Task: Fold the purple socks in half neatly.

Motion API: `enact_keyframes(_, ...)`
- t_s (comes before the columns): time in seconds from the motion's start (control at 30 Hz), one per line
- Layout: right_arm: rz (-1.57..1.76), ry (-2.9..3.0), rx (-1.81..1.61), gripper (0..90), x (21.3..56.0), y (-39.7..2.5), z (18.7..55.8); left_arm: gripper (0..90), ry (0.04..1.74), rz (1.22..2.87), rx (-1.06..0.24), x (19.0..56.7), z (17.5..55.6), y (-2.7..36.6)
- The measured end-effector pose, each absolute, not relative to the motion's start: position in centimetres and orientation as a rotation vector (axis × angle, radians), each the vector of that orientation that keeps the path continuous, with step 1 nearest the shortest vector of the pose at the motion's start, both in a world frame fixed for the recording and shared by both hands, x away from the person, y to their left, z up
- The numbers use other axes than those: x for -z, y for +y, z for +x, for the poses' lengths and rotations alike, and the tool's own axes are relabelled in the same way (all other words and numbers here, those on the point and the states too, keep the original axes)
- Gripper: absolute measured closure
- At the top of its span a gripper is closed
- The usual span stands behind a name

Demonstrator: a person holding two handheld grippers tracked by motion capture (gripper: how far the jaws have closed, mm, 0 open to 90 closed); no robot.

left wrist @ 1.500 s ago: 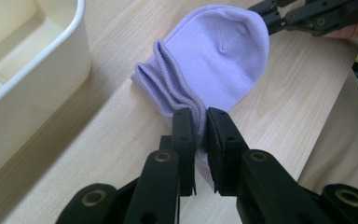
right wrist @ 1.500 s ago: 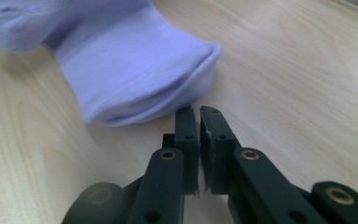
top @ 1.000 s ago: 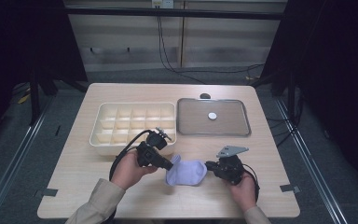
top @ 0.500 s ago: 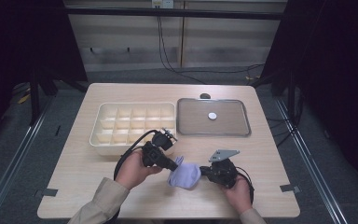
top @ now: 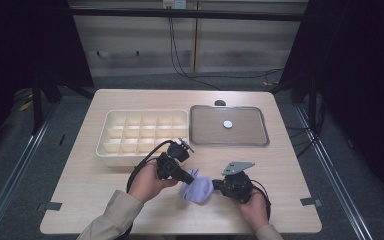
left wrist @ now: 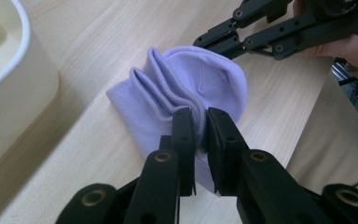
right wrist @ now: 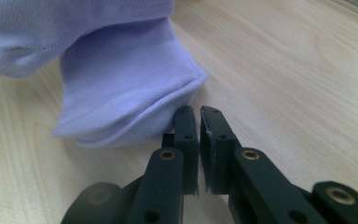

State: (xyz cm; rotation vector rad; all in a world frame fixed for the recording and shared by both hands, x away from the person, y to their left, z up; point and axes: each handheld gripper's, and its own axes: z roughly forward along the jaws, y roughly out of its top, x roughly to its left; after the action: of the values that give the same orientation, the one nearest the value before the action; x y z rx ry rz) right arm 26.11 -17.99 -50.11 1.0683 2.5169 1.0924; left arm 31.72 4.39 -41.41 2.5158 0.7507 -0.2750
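Folding is partly done: the lilac sock [left wrist: 186, 93] is bunched on the bench [top: 300, 165]. Its folded edge is grasped by the left tongs [left wrist: 201, 122]. The right tongs [right wrist: 199, 122] are clenched beside it, holding nothing.

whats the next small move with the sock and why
Probably lift the sock a little toward the divided box: the left gripper is shut on its folded edge, while the right gripper sits shut just beside the cuff, gripping nothing.

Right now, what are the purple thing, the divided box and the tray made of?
Purple sock: soft knit fabric, matte; fine ribbing and folded cuff edges show. Divided box: looks like cream plastic, smooth moulded walls with rounded rim. Tray: probably metal, dull grey with a brighter raised rim.
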Motion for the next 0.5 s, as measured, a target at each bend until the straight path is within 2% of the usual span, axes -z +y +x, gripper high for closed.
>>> enact_keyframes(0.5,1.054,2.521,-1.099,85.3,50.13,-17.56,25.82,81.8,0.743,2.533,0.282,42.11,31.47,3.37)
